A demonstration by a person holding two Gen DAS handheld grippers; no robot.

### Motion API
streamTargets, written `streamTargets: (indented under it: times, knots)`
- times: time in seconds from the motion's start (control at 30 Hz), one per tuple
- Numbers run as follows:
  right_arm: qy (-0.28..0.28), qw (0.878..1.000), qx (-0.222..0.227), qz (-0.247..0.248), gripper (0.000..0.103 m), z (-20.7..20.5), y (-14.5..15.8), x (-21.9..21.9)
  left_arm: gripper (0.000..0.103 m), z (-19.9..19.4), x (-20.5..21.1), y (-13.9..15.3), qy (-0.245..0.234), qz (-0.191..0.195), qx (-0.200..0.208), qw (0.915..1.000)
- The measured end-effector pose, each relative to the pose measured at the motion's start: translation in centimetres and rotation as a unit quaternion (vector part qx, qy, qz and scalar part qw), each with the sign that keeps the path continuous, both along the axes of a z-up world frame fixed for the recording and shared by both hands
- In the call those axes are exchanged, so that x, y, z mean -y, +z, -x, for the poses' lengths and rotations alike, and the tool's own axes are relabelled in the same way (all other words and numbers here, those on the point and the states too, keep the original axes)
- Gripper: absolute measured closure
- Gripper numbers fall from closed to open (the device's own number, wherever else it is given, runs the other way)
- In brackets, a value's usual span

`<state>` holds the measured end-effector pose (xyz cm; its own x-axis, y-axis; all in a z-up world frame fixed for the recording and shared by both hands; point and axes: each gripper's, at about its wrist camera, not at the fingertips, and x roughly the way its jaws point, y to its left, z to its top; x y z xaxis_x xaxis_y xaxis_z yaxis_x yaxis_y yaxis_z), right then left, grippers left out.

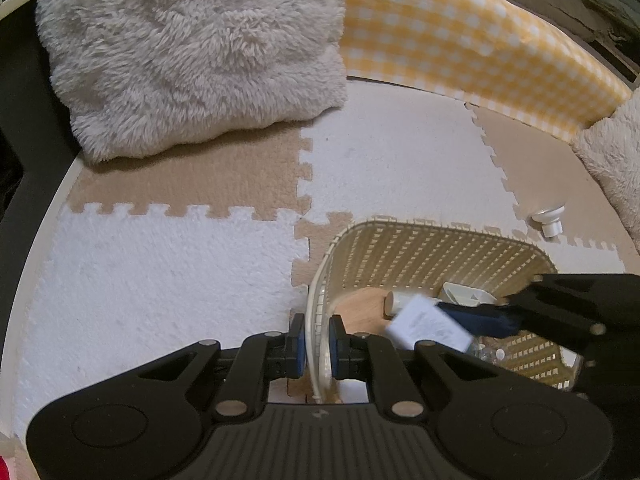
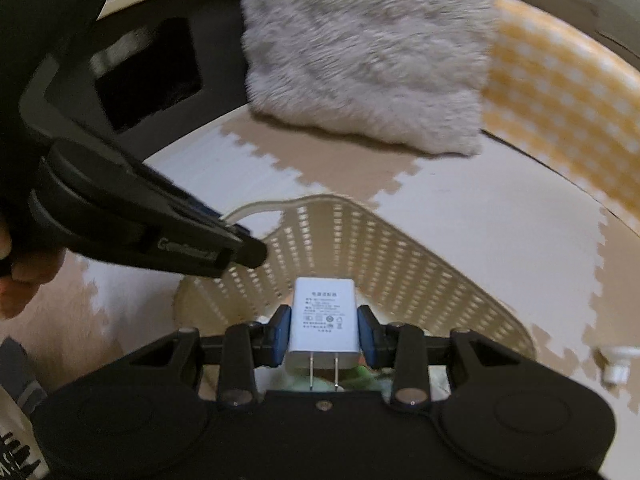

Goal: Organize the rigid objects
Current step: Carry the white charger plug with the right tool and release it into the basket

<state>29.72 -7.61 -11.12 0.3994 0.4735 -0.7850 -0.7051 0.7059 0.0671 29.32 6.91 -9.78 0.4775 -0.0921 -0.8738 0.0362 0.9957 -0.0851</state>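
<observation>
A cream woven basket (image 1: pixel 432 248) stands on the foam mat. My left gripper (image 1: pixel 318 340) is shut on its near rim (image 1: pixel 314 320); it shows from the side in the right wrist view (image 2: pixel 224 240). My right gripper (image 2: pixel 323 330) is shut on a white power adapter (image 2: pixel 323 316), prongs toward the camera, held over the basket (image 2: pixel 400 256). The left wrist view shows the adapter (image 1: pixel 428 322) above the basket's inside, with the right gripper (image 1: pixel 492 316) coming in from the right. A white tube (image 1: pixel 400 300) and a white block (image 1: pixel 464 292) lie inside.
A small white knob-like object (image 1: pixel 548 218) lies on the mat right of the basket, also in the right wrist view (image 2: pixel 616 364). A fluffy grey cushion (image 1: pixel 192 52) and a yellow checked cushion (image 1: pixel 472 40) stand behind. The mat (image 1: pixel 160 272) is beige and white tiles.
</observation>
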Motion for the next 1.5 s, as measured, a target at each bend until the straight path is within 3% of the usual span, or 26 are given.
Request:
streamTargets:
  times: [0.17, 0.7, 0.77, 1.03, 1.17, 1.3, 1.5]
  knots:
    - [0.019, 1.000, -0.003, 0.013, 0.067, -0.6, -1.0, -1.5, 0.092, 0.0, -0.1, 0.0, 0.002, 0.005, -0.001, 1.0000]
    - [-0.020, 0.999, -0.041, -0.013, 0.058, -1.4, -2.0, -0.4, 0.091, 0.0, -0.2, 0.0, 0.002, 0.005, 0.000, 1.0000]
    - [-0.031, 0.998, -0.051, -0.025, 0.045, -1.5, -1.9, 0.0, 0.091, 0.0, -0.2, 0.0, 0.001, 0.005, 0.000, 1.0000]
    - [-0.046, 0.996, -0.059, -0.043, 0.040, -0.9, -0.8, 1.1, 0.091, 0.0, -0.1, -0.1, 0.001, 0.005, 0.000, 1.0000]
    - [-0.057, 0.996, -0.057, -0.044, 0.024, -0.5, -0.2, 1.8, 0.091, 0.0, -0.1, 0.0, 0.001, 0.005, 0.000, 1.0000]
    - [-0.067, 0.995, -0.057, -0.055, 0.022, -0.1, 0.7, 2.6, 0.091, 0.0, -0.2, 0.0, 0.001, 0.004, 0.000, 1.0000]
    - [-0.084, 0.992, -0.045, -0.076, 0.007, 0.5, 2.6, 4.2, 0.091, 0.0, -0.2, 0.0, 0.001, 0.004, 0.000, 1.0000]
